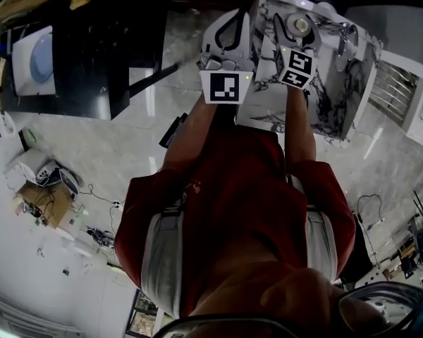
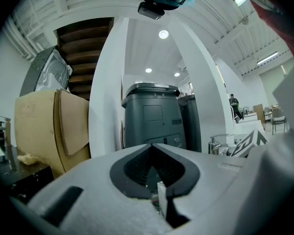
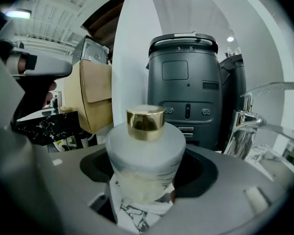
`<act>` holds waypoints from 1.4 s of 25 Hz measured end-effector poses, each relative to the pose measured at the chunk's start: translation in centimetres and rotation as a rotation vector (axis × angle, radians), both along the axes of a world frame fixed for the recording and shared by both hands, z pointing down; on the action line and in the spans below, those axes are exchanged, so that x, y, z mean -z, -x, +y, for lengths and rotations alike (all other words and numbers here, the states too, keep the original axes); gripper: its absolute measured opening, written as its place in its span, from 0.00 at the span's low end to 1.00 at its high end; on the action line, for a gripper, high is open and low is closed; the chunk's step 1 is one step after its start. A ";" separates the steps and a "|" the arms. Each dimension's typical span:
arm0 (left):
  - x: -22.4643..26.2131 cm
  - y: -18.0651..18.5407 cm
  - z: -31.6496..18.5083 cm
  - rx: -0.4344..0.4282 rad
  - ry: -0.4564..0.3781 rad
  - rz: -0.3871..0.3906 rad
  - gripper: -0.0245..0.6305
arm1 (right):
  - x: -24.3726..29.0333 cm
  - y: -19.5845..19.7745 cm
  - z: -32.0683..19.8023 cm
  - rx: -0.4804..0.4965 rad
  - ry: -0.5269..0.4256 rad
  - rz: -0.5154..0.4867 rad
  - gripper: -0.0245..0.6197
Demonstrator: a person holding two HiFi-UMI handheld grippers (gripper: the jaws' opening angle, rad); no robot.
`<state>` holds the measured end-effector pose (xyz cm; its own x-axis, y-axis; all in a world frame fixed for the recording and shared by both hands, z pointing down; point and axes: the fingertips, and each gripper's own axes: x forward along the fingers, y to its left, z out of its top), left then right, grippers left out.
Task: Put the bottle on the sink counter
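A frosted white bottle [image 3: 145, 155] with a gold cap [image 3: 145, 123] stands upright between the jaws of my right gripper [image 3: 147, 173], which is shut on its body. From the head view the cap [image 1: 301, 25] shows inside the right gripper [image 1: 296, 28], over the white marble sink counter [image 1: 338, 94]. Marble pattern [image 3: 134, 214] shows just beneath the bottle; whether it touches I cannot tell. My left gripper [image 1: 240, 16] hangs beside the counter's left edge, jaws shut and empty [image 2: 153, 148].
A chrome faucet [image 3: 245, 126] rises at the right of the bottle, also seen on the counter [image 1: 349, 37]. Behind stand a dark grey machine [image 3: 186, 82], a white pillar and a cardboard box [image 2: 49, 126]. A black table [image 1: 77, 55] lies to the left.
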<state>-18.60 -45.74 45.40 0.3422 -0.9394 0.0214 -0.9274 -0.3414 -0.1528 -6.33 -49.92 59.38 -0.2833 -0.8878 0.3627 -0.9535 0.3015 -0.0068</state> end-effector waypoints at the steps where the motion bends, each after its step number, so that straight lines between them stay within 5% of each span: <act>1: -0.2 0.0 -0.1 -0.003 0.003 -0.004 0.04 | -0.3 0.0 -0.2 -0.003 0.005 -0.001 0.56; 35: -3.0 0.1 -0.9 0.004 0.067 0.015 0.04 | -6.3 -0.2 -2.0 -0.030 0.075 0.055 0.56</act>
<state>-18.67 -46.61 48.36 0.3394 -0.9373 0.0794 -0.9308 -0.3468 -0.1154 -6.17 -51.89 65.67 -0.2350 -0.8653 0.4428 -0.9616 0.2734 0.0240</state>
